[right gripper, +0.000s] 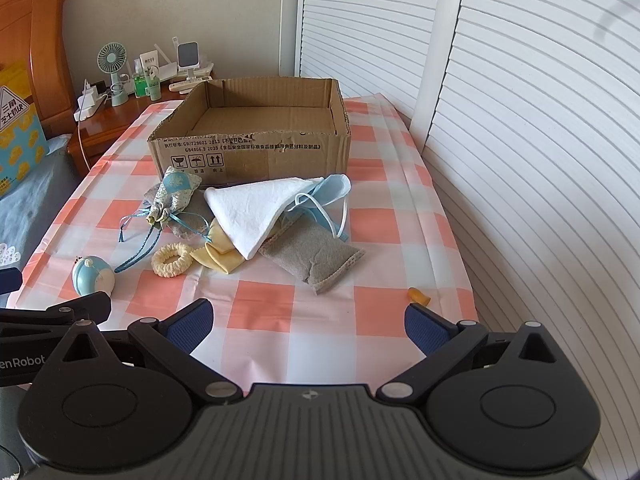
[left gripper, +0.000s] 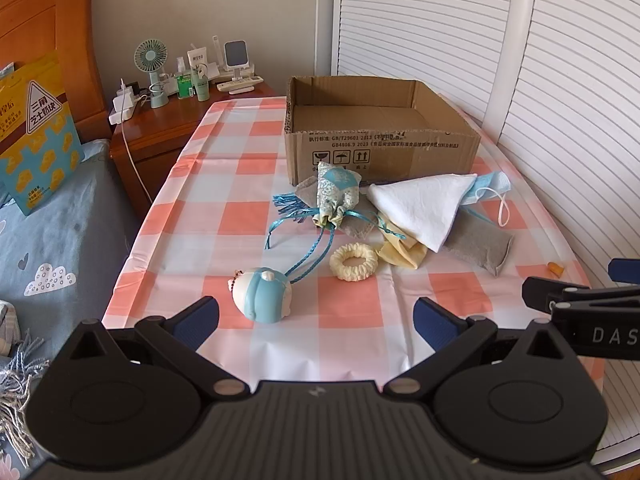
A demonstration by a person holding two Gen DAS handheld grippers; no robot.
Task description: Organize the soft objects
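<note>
While both grippers hover at the near edge of the worktop (left gripper: 248,152) with jaws spread wide and nothing in them, the soft things lie in a loose heap just in front of the empty cardboard box (right gripper: 256,136). The likeliest trouble is the tangle: the drawstring sachet (left gripper: 336,192) trails blue ribbons (left gripper: 312,256) toward the round blue-and-white plush toy (left gripper: 262,294), so lifting one may drag the other. The white cloth (right gripper: 260,212) lies over a yellow cloth (right gripper: 218,256), a face mask (right gripper: 332,192) and a grey pouch (right gripper: 316,260); a pinch there could gather several layers or snag the mask's ear loop. The cream scrunchie (left gripper: 354,261) sits apart and looks simplest. The left gripper (left gripper: 316,316) and right gripper (right gripper: 308,320) are close together and could collide.
</note>
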